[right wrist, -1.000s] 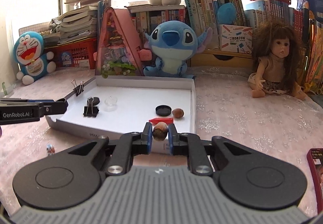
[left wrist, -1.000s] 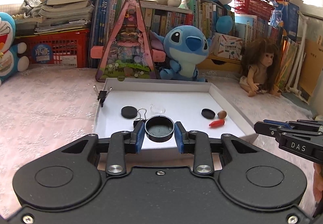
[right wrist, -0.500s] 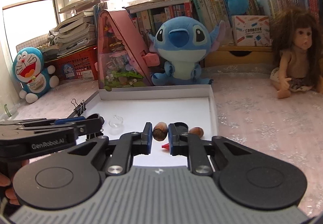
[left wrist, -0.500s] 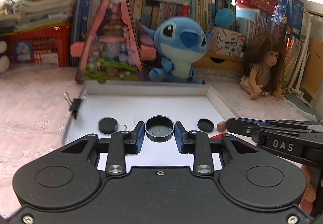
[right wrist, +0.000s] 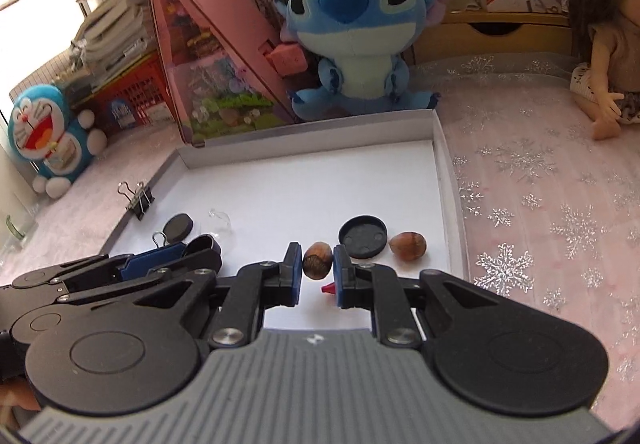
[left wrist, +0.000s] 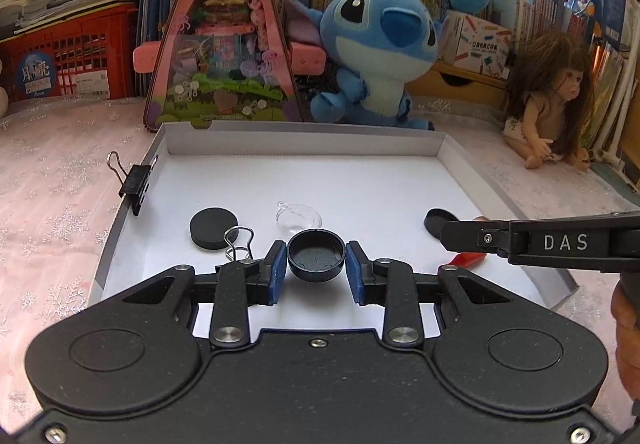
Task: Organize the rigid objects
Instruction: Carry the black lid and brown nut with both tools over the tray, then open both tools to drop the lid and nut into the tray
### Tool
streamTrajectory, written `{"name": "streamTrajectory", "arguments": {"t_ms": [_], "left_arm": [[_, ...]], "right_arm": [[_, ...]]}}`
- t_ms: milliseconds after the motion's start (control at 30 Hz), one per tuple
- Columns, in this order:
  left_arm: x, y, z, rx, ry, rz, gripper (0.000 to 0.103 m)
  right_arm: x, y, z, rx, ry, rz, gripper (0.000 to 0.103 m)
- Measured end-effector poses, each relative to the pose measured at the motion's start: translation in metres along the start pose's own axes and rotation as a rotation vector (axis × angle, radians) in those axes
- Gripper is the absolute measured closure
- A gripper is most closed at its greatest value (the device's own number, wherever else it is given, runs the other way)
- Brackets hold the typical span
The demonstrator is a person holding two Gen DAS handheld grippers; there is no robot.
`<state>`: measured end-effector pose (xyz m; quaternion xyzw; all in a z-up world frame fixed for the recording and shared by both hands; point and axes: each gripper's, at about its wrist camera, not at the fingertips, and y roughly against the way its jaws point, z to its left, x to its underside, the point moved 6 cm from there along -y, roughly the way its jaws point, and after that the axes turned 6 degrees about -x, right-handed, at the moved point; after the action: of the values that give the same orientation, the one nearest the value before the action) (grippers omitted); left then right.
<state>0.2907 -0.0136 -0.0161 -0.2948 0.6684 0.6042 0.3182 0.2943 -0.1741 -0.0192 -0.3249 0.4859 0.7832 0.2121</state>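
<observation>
Left wrist view: left gripper (left wrist: 316, 265) pinching round black cap (left wrist: 316, 254), hollow side up, above white tray (left wrist: 304, 132). Right wrist view only: right gripper (right wrist: 317, 269) pinching brown hazelnut (right wrist: 317, 259) over tray, second hazelnut (right wrist: 408, 247) lying beside flat black lid (right wrist: 363, 235).

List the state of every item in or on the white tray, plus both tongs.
Left tongs: shut on black cap, hollow side up.
Right tongs: shut on hazelnut.
Second hazelnut: loose on tray floor.
Black lid: lying inside-up.
Black disc: lying flat.
Binder clip: clamped on white tray wall.
</observation>
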Motion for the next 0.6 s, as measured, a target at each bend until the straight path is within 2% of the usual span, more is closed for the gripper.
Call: {"name": "streamTrajectory", "arguments": {"t_ms": [600], "left_arm": [[0.003, -0.008, 0.0, -0.021, -0.023, -0.009, 0.073]], "right_arm": [[0.007, -0.02, 0.005, 0.062, 0.056, 0.007, 0.084]]}}
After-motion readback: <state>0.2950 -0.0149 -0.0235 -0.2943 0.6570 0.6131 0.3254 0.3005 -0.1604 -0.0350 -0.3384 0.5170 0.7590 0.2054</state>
